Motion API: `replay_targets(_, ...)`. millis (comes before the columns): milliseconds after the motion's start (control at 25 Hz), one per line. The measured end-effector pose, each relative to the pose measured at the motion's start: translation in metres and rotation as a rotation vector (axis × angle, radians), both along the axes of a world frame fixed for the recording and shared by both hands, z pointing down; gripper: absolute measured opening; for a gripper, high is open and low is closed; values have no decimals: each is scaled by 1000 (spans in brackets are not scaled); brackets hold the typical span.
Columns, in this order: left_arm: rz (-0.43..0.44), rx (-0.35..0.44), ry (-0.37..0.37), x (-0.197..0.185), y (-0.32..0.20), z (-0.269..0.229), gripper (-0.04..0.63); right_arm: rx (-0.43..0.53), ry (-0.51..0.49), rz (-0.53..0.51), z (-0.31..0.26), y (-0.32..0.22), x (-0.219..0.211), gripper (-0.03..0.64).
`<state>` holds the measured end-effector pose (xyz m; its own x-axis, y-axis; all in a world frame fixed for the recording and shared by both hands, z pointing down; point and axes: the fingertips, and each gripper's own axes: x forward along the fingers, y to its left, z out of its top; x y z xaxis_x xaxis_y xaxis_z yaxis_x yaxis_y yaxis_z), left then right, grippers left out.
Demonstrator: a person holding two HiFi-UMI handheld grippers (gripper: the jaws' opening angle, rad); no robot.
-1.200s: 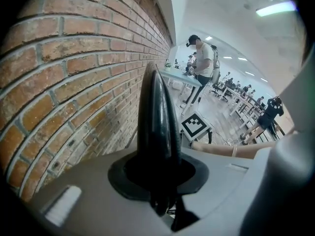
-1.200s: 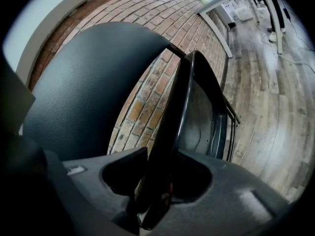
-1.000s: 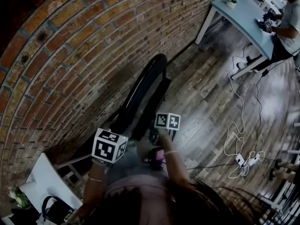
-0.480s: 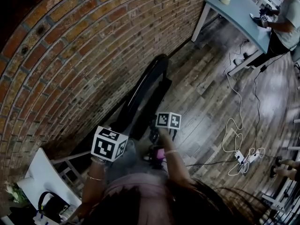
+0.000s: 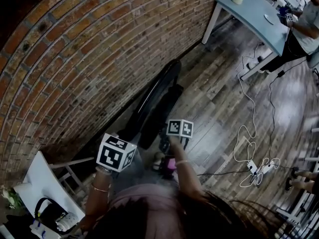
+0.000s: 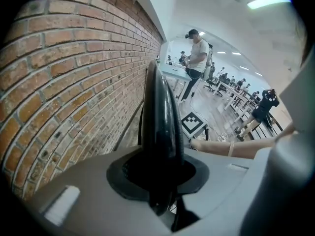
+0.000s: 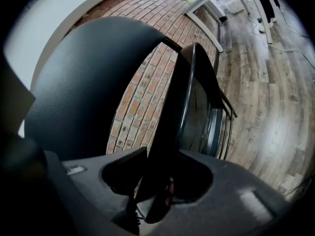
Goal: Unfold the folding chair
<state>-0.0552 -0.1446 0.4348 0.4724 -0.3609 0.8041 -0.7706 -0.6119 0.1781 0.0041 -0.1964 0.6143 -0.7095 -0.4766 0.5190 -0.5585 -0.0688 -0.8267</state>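
Grips a black folding chair with a tool in each hand, close beside a brick wall. Keeps it folded flat and upright on the wooden floor, rounded top pointing away along the wall. Clamps the left tool on the curved top rail, jaws partly apart and pressed to both sides of the glossy black tube. Clamps the right tool on a thin dark edge of the folded chair, jaws a little wider and closed on it.

Shows, in the head view, the left marker cube near the wall and the right marker cube just beside the chair's lower end. Differs little from a second ago: same grip, same folded chair, same spot for both cubes. Shifts only in the surroundings, with the pale tabletop at upper right a touch higher and further left, the person beside it nearer the picture's edge, and the white stand at lower left further up, with more of its top on show. Leaves white cables looped on the floor to the right, well apart from the chair.
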Motion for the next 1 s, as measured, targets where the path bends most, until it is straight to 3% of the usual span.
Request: replay_targets(1000, -56, 94, 14, 7, -2, -2, 84, 35, -45, -64, 0, 10, 15, 141)
